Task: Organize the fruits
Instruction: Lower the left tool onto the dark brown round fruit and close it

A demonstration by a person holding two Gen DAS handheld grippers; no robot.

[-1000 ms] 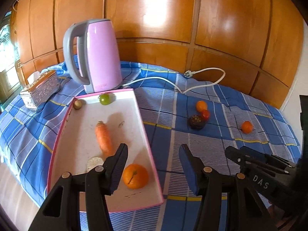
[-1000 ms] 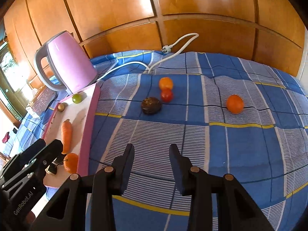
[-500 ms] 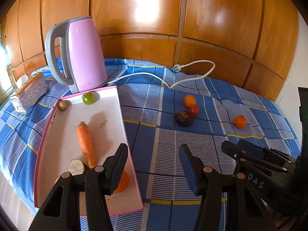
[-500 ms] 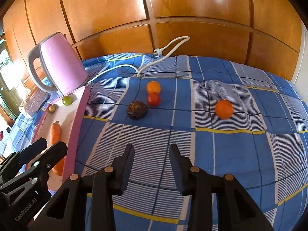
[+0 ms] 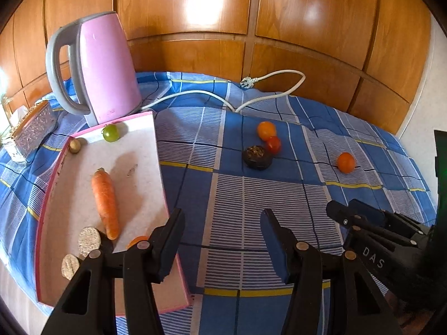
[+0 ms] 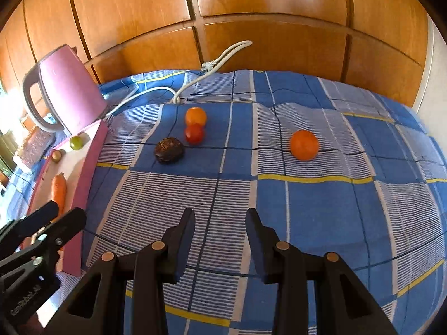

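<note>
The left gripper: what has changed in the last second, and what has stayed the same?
The left gripper has swung right, off the tray, and now hangs over the blue cloth, jaws open and empty as before. The right gripper stays open. The fruits lie where they were.

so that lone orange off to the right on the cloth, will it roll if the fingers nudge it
Probably yes. The lone orange is round and sits free on the blue cloth, touching nothing. The cloth's wrinkles might slow it. Its skin looks smooth, so it could slip unless the right gripper, now open, closes around its middle.
</note>
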